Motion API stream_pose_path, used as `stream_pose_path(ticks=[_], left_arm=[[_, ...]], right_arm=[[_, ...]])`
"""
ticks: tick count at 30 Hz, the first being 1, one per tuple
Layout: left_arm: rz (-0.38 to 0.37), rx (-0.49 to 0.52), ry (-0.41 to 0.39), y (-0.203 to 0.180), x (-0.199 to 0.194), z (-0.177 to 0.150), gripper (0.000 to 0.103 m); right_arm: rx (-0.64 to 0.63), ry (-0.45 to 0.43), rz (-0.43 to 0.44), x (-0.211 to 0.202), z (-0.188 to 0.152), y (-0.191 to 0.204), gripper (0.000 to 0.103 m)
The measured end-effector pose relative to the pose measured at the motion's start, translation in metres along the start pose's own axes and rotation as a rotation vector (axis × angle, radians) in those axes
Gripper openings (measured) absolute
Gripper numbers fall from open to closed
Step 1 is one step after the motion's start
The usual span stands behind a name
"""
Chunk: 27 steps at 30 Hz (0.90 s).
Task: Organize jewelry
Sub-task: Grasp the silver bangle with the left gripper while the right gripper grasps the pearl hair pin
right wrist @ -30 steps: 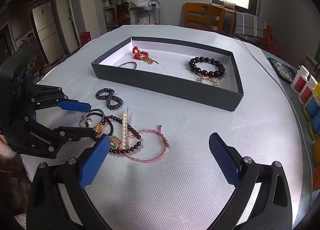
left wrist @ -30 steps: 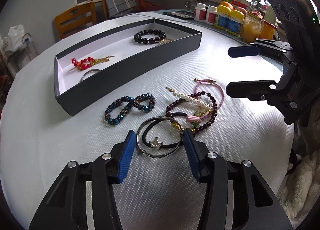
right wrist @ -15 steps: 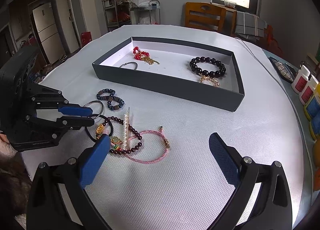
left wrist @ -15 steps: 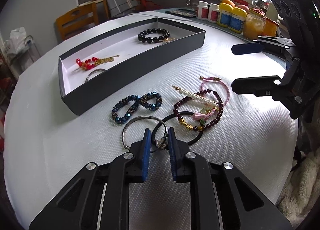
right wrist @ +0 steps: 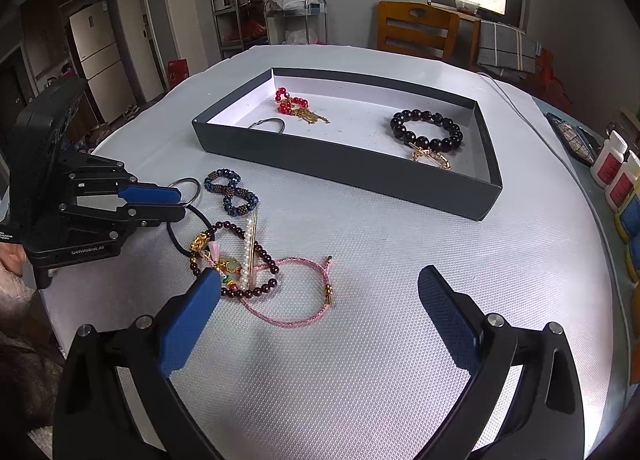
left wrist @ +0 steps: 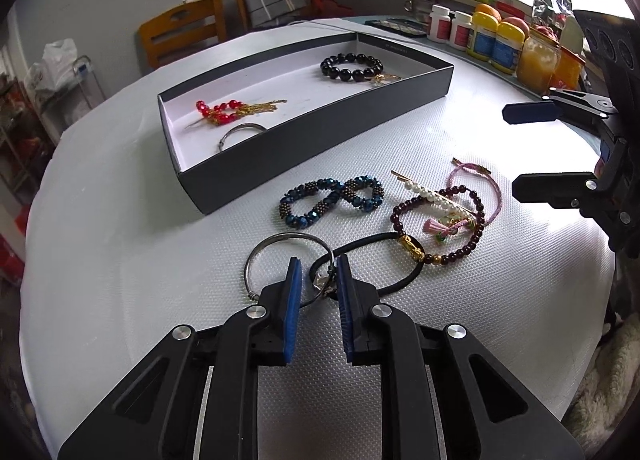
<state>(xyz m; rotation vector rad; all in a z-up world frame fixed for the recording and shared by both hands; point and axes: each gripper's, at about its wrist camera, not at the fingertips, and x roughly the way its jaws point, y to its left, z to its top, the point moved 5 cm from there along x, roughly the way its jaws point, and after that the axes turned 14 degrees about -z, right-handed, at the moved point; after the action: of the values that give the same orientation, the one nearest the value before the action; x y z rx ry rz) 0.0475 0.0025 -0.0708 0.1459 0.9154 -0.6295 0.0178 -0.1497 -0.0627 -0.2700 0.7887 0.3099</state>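
Spreading slightly at the bottom centre of its own view, the left gripper (left wrist: 316,272) has its blue fingers (left wrist: 292,292) either side of the silver bangle (left wrist: 280,244) and its small charm, where the bangle crosses the black hair tie (left wrist: 400,280) on the white worktop (left wrist: 120,260); whether the pads still press on it I cannot tell. Hanging released and wide, the right gripper (right wrist: 320,292) sits low in its frame, over the pink cord bracelet (right wrist: 296,300). Toward the upper middle, the grey tray (right wrist: 340,164) holds a black bead bracelet (right wrist: 426,132).
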Motion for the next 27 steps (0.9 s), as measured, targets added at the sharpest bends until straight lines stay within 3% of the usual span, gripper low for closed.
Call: stream_pose_path(ticks=[3, 5, 11, 16, 18, 22, 27], left_arm=[[0.018, 0.012, -0.018, -0.001, -0.003, 0.002, 0.04], [0.031, 0.001, -0.024, 0.003, -0.005, 0.003, 0.043], [0.041, -0.045, -0.024, 0.018, -0.004, 0.004, 0.064], [0.01, -0.057, -0.01, 0.02, 0.003, 0.003, 0.064], [0.011, -0.055, -0.016, 0.02, 0.002, 0.003, 0.053], [0.011, -0.046, -0.015, 0.019, 0.002, 0.002, 0.053], [0.012, -0.042, -0.018, 0.018, 0.001, 0.002, 0.052]], right_arm=[[-0.006, 0.007, 0.014, 0.001, 0.0, 0.005, 0.097], [-0.012, 0.009, 0.03, 0.002, 0.002, 0.01, 0.097], [-0.053, 0.019, 0.062, 0.01, 0.008, 0.029, 0.086], [-0.023, 0.038, 0.091, 0.019, 0.017, 0.033, 0.069], [-0.02, 0.042, 0.098, 0.021, 0.021, 0.034, 0.061], [-0.04, 0.052, 0.1, 0.027, 0.025, 0.042, 0.054], [-0.054, 0.07, 0.077, 0.038, 0.026, 0.047, 0.039]])
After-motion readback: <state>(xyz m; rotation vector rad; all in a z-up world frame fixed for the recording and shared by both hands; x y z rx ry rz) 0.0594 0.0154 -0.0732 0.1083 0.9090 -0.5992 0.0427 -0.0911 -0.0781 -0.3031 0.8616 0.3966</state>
